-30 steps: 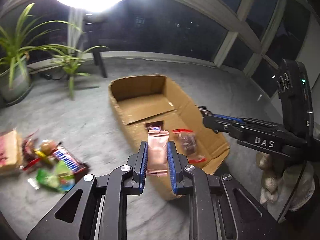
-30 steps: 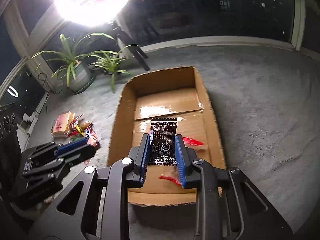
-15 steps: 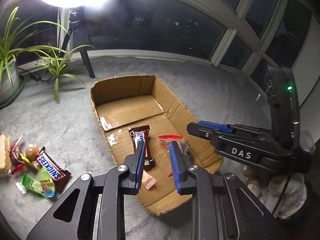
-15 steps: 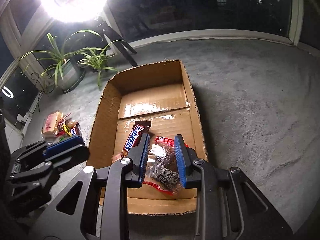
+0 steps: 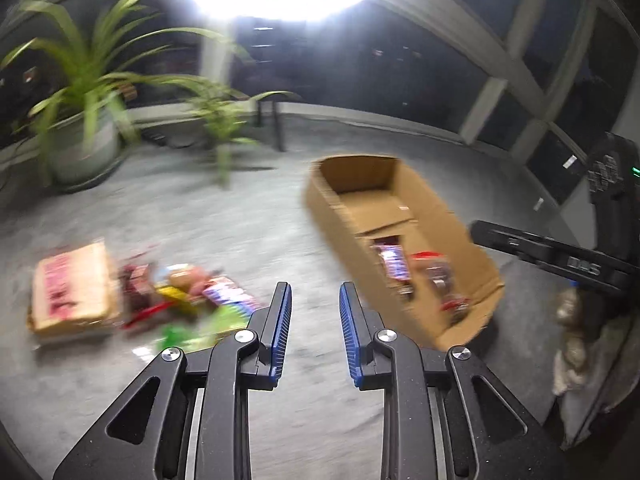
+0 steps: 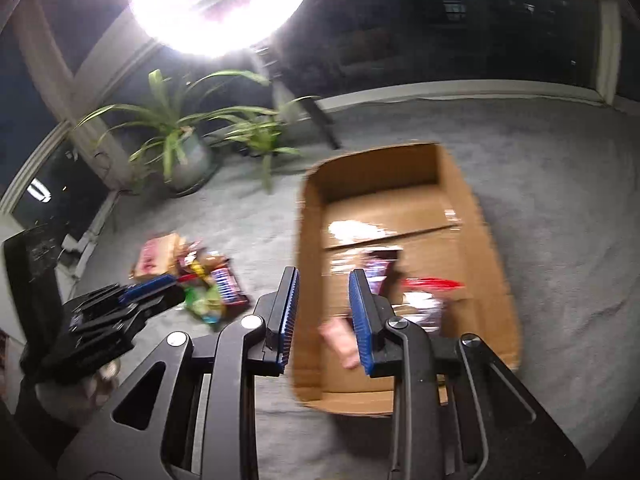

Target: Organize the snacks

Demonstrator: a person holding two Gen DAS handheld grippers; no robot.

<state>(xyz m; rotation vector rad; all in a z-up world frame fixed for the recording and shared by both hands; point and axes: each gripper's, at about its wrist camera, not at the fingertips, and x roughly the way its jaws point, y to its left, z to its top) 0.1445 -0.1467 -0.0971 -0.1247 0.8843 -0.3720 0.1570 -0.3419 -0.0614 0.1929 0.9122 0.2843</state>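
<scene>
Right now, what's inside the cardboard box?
In the cardboard box: a chocolate bar, a clear bag with a red top and a pink packet. The right gripper hides part of the floor.

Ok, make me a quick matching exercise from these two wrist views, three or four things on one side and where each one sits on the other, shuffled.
Things:
1. cardboard box
2. loose snack pile
3. potted plant
4. pink wrapper

Places:
A. far back by the windows
B. inside the box, near its front end
C. on the grey carpet, left of the box
D. on the carpet, open at the top, snacks inside

Pairs: 1-D, 2-C, 3-A, 4-B
</scene>
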